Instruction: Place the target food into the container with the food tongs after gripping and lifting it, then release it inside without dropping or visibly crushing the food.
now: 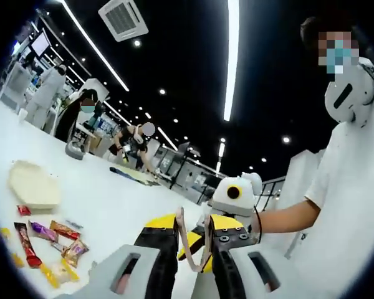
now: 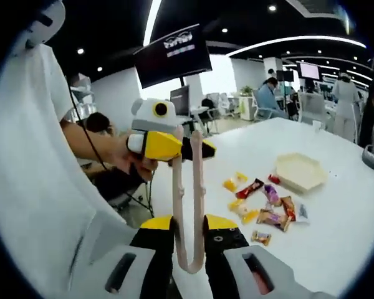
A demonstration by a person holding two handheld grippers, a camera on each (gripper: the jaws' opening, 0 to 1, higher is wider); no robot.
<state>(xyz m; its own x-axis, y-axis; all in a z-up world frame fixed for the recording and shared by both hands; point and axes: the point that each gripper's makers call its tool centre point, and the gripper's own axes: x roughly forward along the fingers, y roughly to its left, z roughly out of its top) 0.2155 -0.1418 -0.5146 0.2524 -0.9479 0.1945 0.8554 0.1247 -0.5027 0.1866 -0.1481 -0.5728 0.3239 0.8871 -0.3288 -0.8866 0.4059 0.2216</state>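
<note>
Pale pink food tongs (image 1: pixel 193 246) stand between the jaws of my left gripper (image 1: pixel 196 221), bend end nearest the camera, and the jaws are shut on them. In the right gripper view, long pink tongs (image 2: pixel 190 205) rise from my right gripper (image 2: pixel 188 221), which is shut on them near the bend. Their tips reach up to the left gripper (image 2: pixel 186 148). I cannot tell whether both views show the same tongs. Both grippers hang in the air beside the table. Several wrapped snacks (image 1: pixel 50 240) (image 2: pixel 265 202) lie on the white table (image 1: pixel 112 199) beside a cream hexagonal container (image 1: pixel 34 184) (image 2: pixel 299 171).
The person holding the grippers, in a white shirt (image 1: pixel 343 205) (image 2: pixel 31 187), stands close beside the table's edge. Other people (image 1: pixel 75 115) work at far benches. A dark monitor (image 2: pixel 172 56) stands behind the table, and a small dark object (image 2: pixel 371 156) sits at its far right.
</note>
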